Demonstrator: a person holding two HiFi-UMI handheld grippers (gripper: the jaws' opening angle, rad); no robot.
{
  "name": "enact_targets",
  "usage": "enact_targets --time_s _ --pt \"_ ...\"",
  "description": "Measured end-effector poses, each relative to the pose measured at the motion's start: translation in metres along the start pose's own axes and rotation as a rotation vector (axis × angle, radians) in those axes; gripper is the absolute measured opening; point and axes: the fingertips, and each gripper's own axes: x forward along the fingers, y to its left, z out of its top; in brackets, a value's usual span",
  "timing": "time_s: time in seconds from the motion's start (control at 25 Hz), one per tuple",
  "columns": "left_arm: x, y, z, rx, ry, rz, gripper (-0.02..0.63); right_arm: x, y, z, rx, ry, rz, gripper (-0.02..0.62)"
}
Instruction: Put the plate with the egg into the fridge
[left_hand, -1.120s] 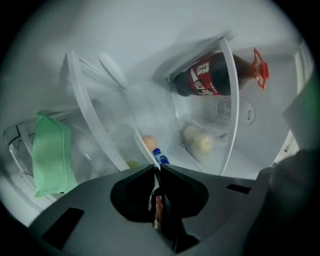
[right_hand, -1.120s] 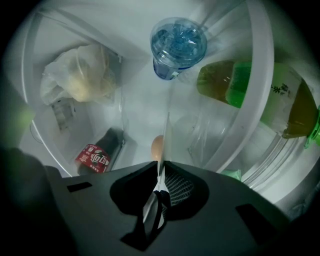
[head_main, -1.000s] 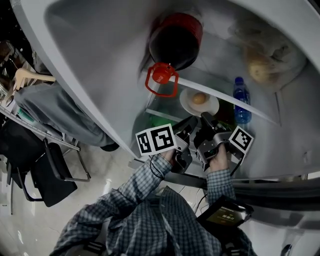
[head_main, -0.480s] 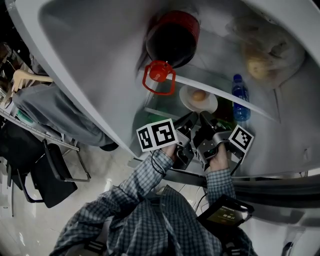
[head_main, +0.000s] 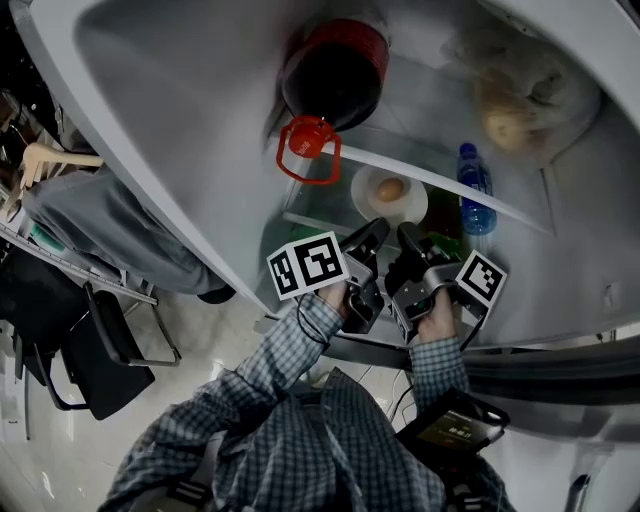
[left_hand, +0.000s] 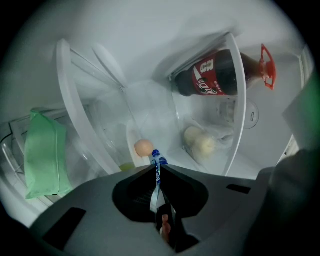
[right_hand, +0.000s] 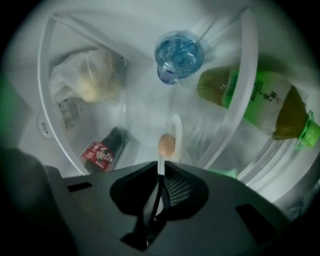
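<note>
Plate (head_main: 368, 198) with egg (head_main: 390, 189) is shown inside the fridge (head_main: 200, 120), at shelf level. Its rim is pinched by the narrowly parted right gripper (right_hand: 160, 167). The left gripper (left_hand: 156, 165) is closed and empty. Placement is judged nearly complete, so release and withdrawal are required next.

The head view looks steeply down past the person's checked sleeve (head_main: 285, 355) into the open fridge (head_main: 190, 120), with the left tongs (head_main: 375, 232) and the right tongs (head_main: 408, 234) at its lower middle. The left gripper view rides just behind the left tongs (left_hand: 156, 167). It faces level into the fridge from close by, rolled so that the shelves (left_hand: 69, 107) stand upright. The right gripper view sits likewise behind the right tongs (right_hand: 160, 170), rolled the opposite way. All three views share the egg (head_main: 390, 189), its plate (head_main: 370, 207), the cola bottle (head_main: 335, 75) and the plastic bag (head_main: 520, 100).
</note>
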Motion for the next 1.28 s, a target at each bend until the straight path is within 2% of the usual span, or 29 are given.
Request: enact_targets --time_s 0.32,0.72,0.88,1.04,1.28 --pt "-0.001 -0.001 -0.002 0.015 0.004 0.007 0.031 -0.005 0.002 0.001 -0.045 -0.008 0.001 0.031" --pt "-0.013 -0.005 -0.004 0.069 0.005 -0.041 0.029 -0.014 0.013 -0.011 -0.31 0.008 0.018 0.031" --pt "-0.022 -0.006 -0.012 0.095 0.021 -0.054 0.029 -0.021 0.016 -0.017 -0.435 -0.021 0.007 0.031" --pt "-0.033 -0.009 -0.019 0.19 0.04 -0.058 0.029 -0.031 0.015 -0.02 -0.583 -0.056 -0.017 0.031" --pt "-0.049 -0.019 -0.031 0.413 0.068 -0.051 0.029 -0.043 0.011 -0.031 -0.755 -0.064 -0.023 0.031"
